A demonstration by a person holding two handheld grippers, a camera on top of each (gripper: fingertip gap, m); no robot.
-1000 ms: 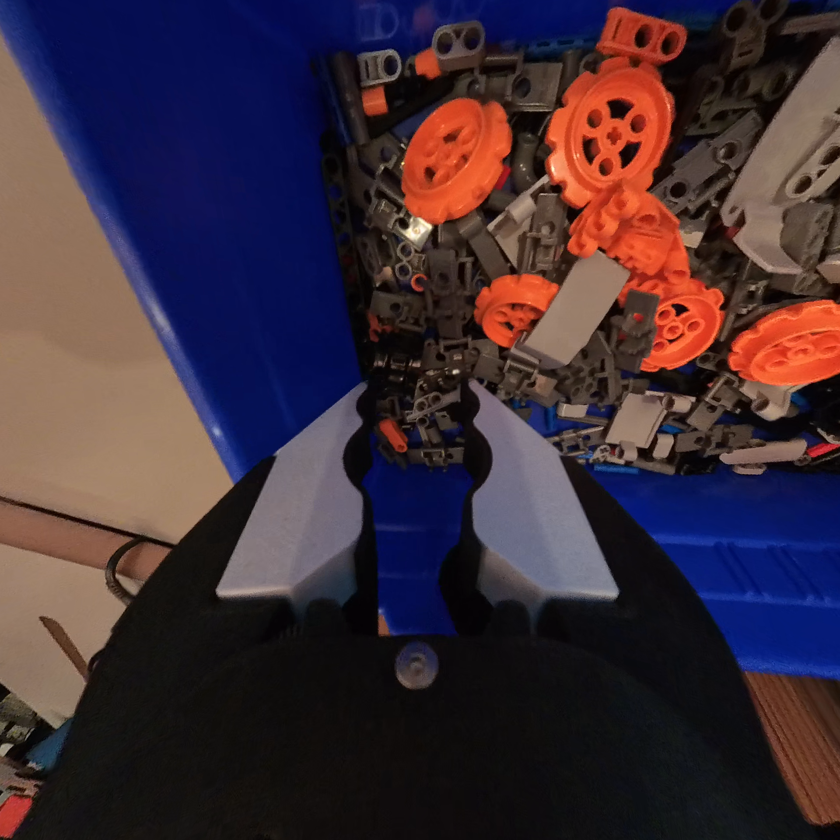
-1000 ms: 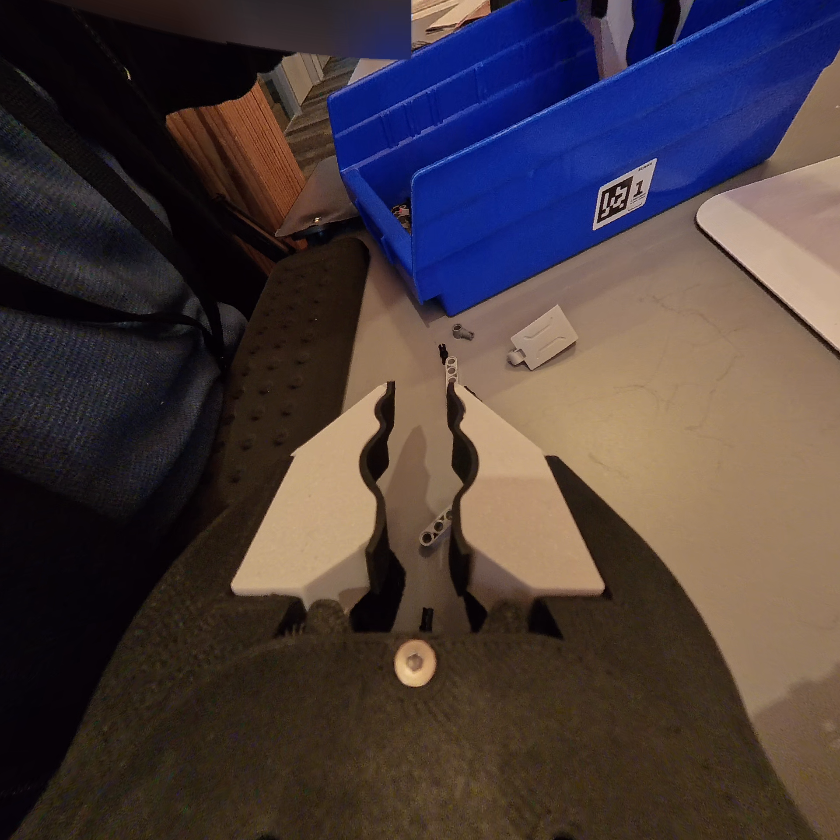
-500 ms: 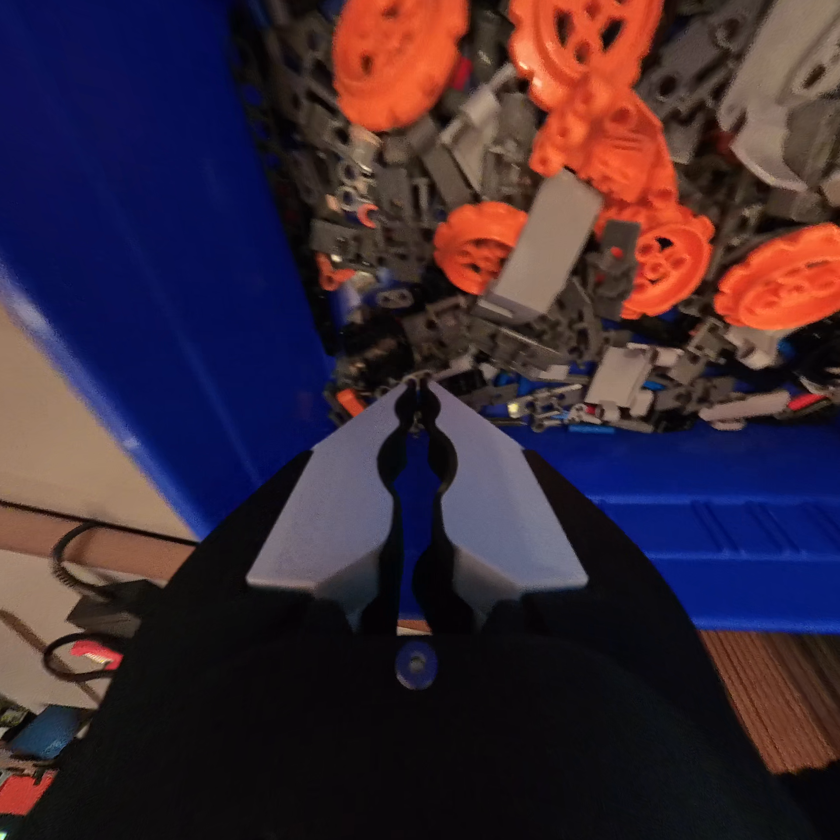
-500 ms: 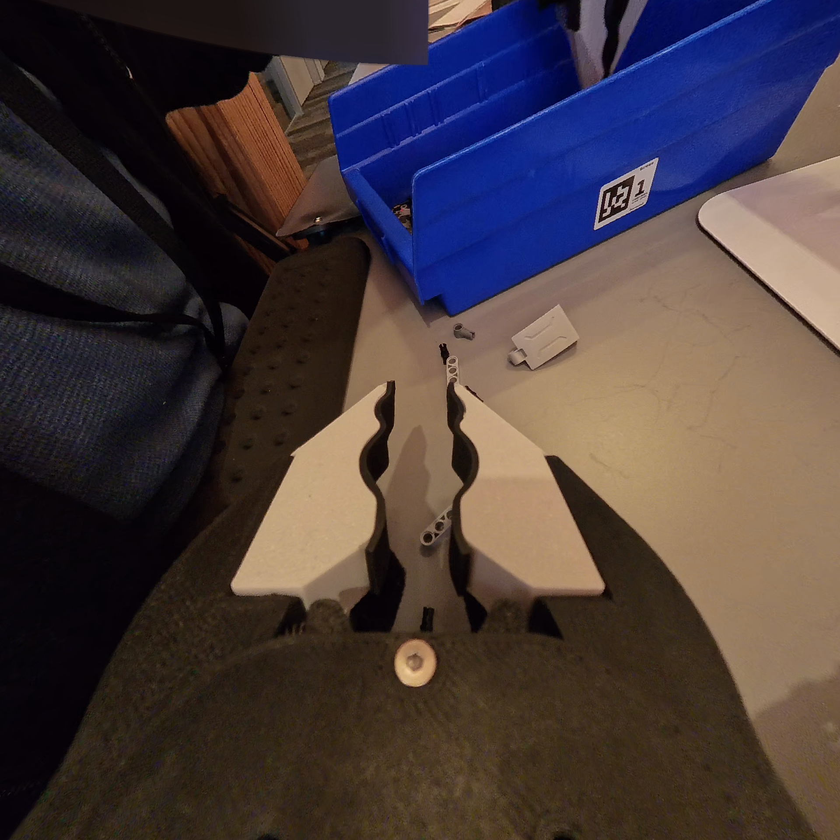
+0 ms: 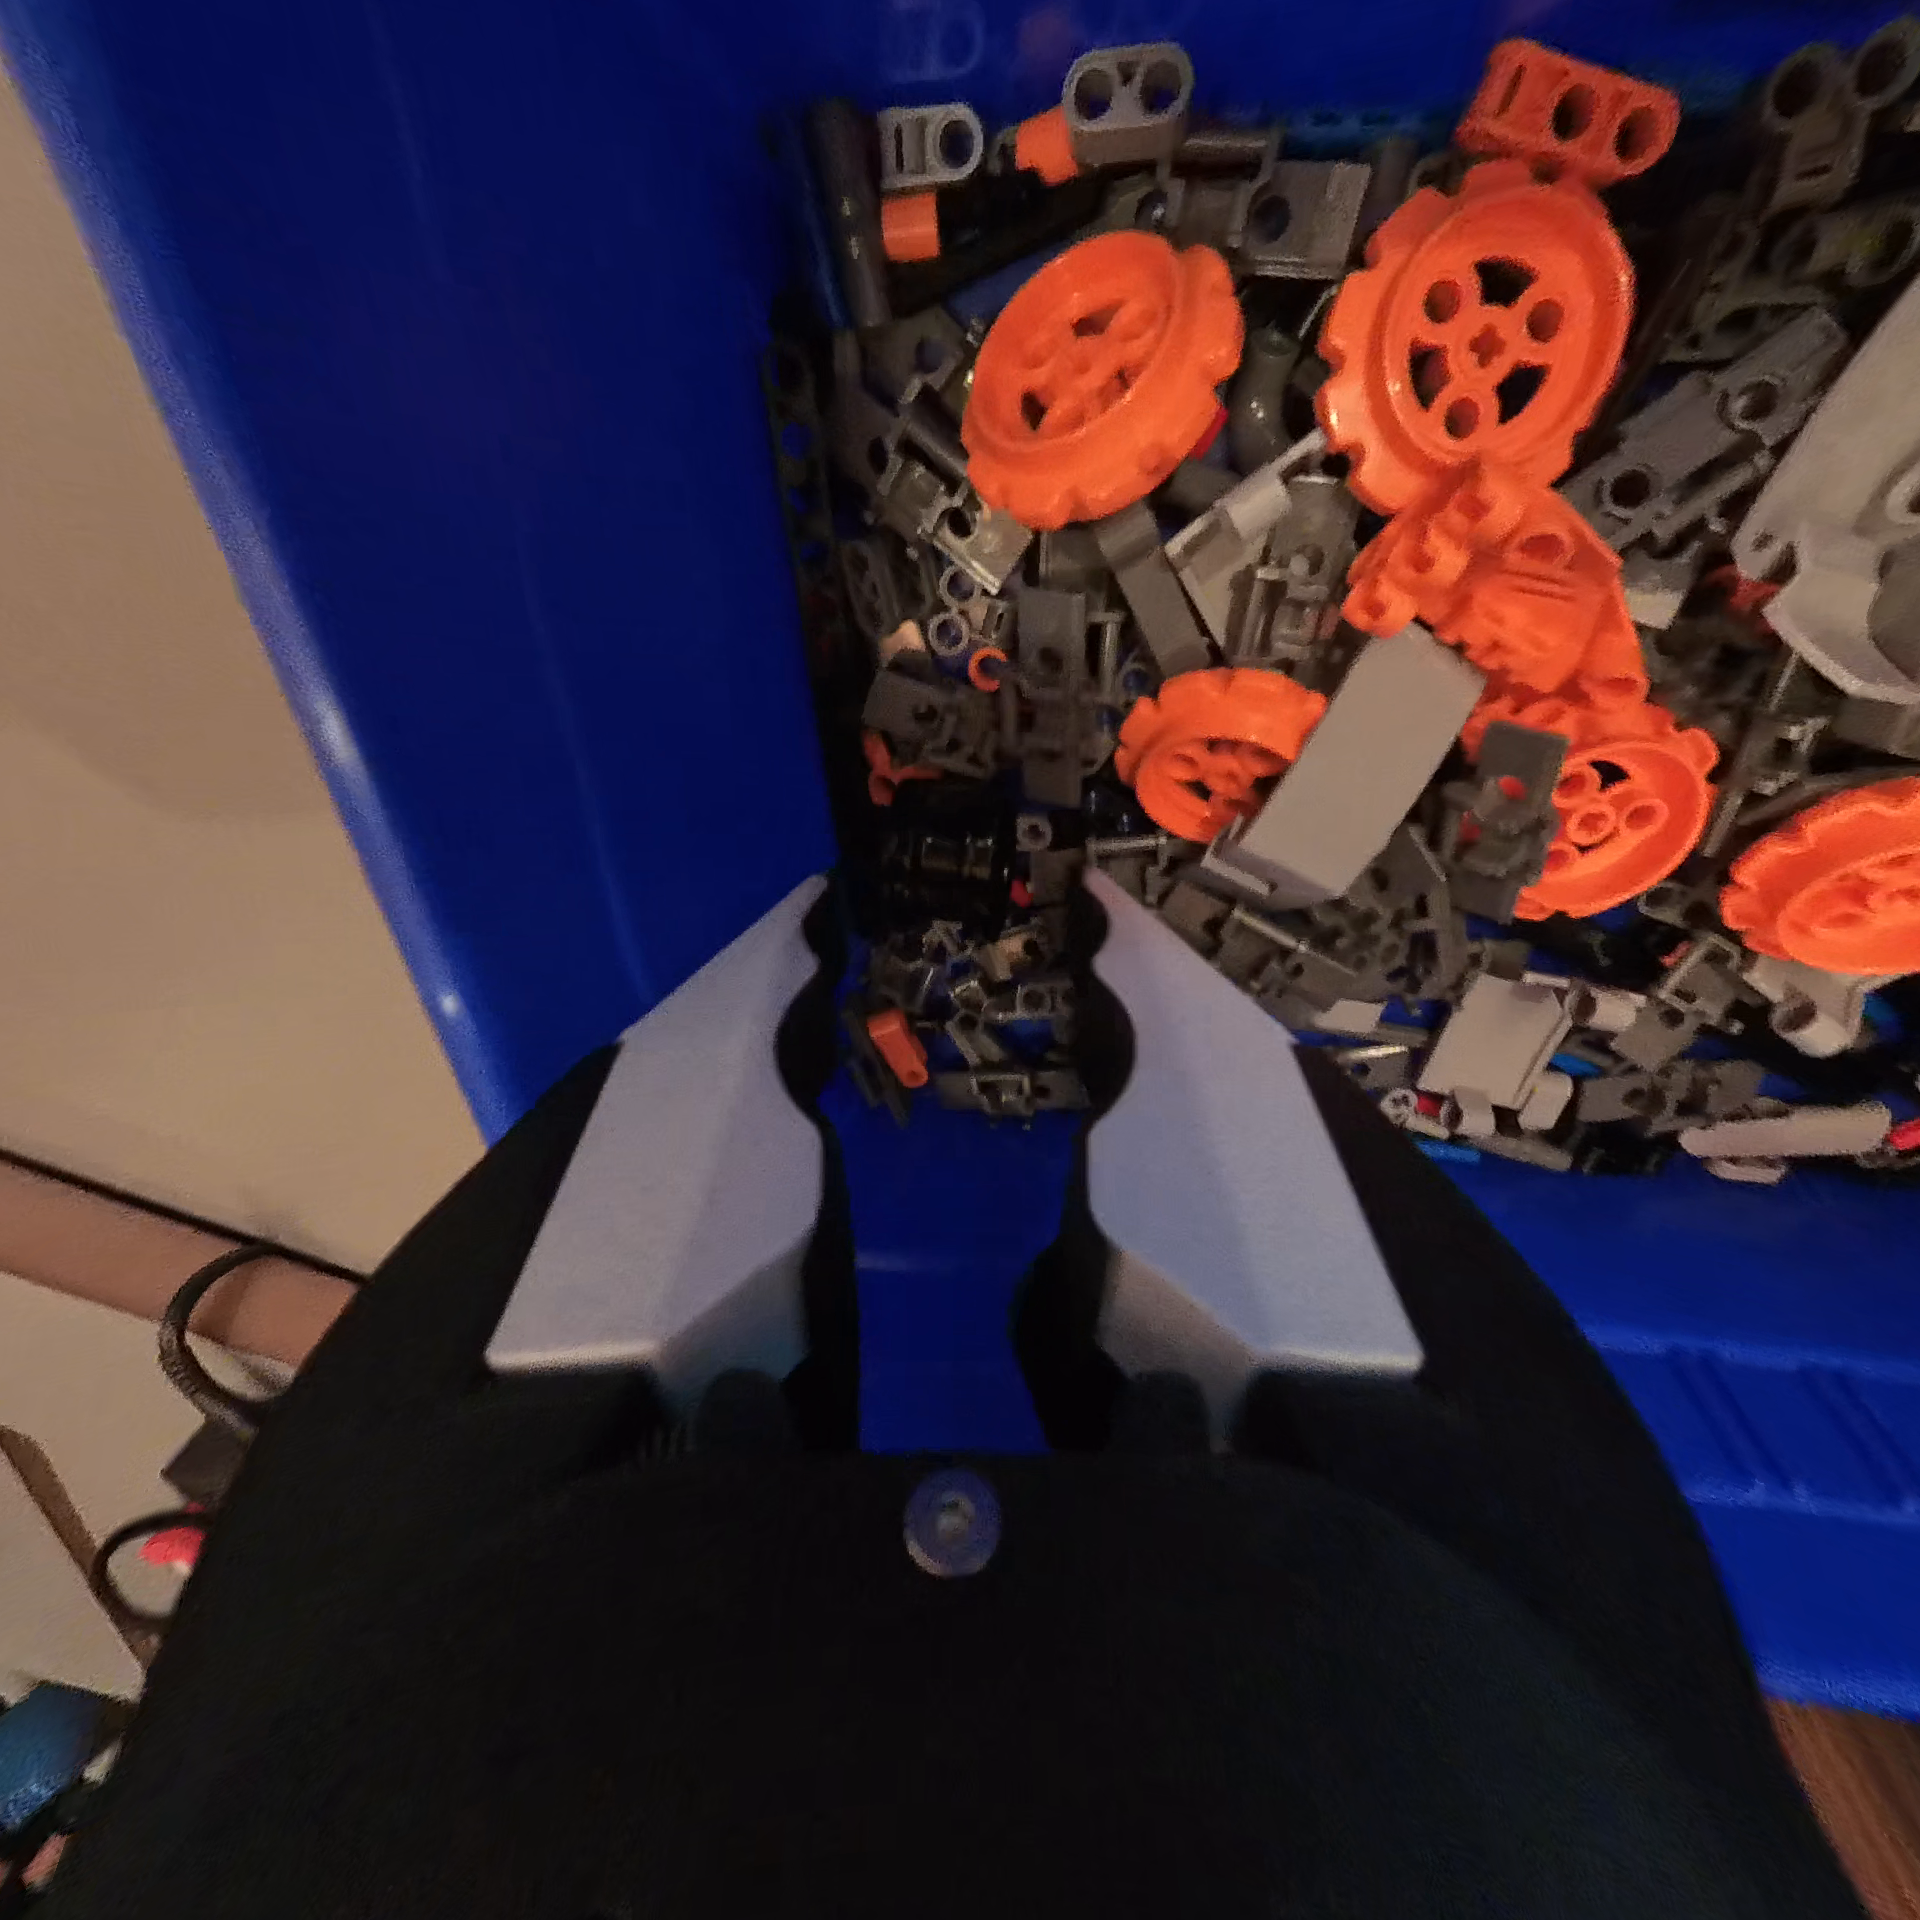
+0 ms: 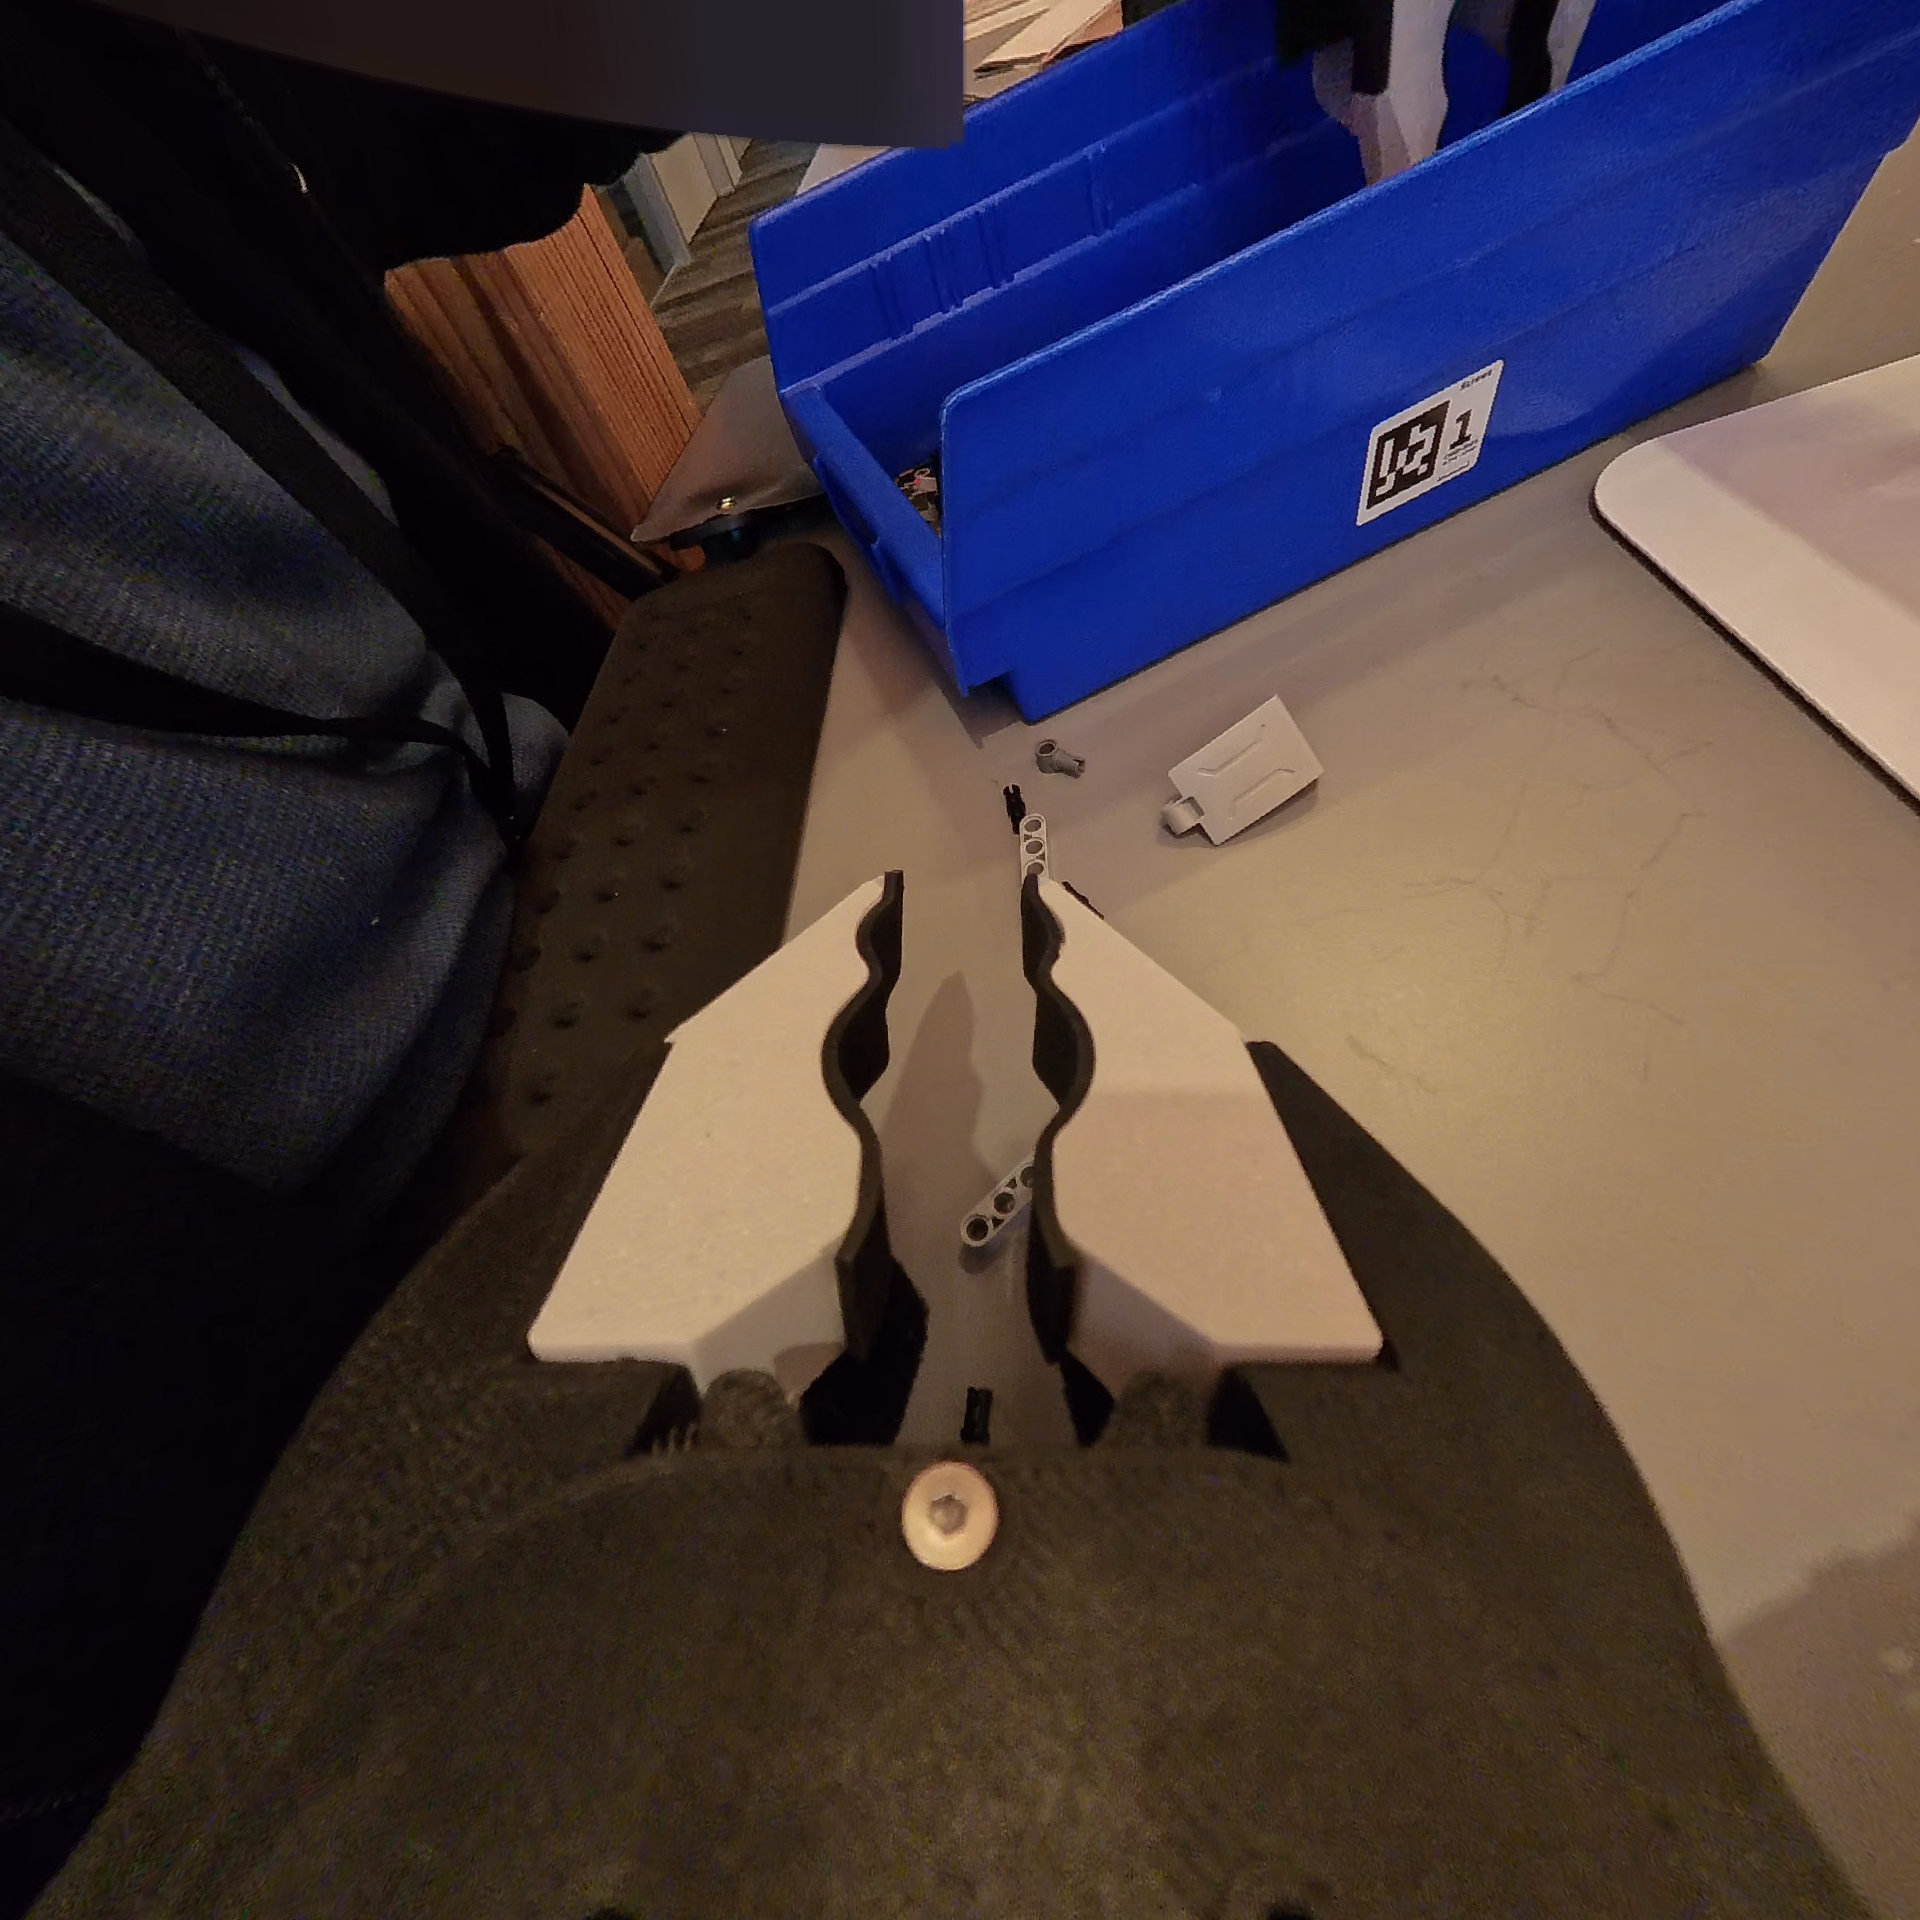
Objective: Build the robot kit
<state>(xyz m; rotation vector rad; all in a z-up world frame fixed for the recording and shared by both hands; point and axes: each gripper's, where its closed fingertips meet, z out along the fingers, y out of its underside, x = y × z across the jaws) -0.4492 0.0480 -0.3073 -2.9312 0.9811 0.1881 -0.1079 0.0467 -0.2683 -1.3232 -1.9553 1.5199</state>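
My left gripper [image 5: 956, 904] is open and empty. It hovers over the near left corner of a blue bin [image 5: 499, 436] filled with small dark grey parts [image 5: 977, 997] and several orange wheels [image 5: 1101, 374]. A light grey panel [image 5: 1351, 769] lies on the pile. My right gripper [image 6: 961, 883] is open and empty, low over the grey table [image 6: 1455, 1039]. A short grey holed beam [image 6: 997, 1210] lies on the table between its fingers. A second beam [image 6: 1032, 836] and a black pin [image 6: 1010, 805] lie just past its tips.
The blue bin [image 6: 1195, 447] stands ahead of the right gripper, with the left gripper [image 6: 1403, 83] reaching into it. A grey panel [image 6: 1247, 769] and a small grey connector [image 6: 1058, 758] lie before it. A white board [image 6: 1787, 540] is at right, a black dimpled pad [image 6: 675, 831] and a person's dark clothing [image 6: 208, 831] at left. My right fingertips sit around 35 cm from my left ones.
The left gripper dipped toward the pile with its jaws nearly shut half a second ago; now it has drawn back and opened, empty. The right gripper has not moved.
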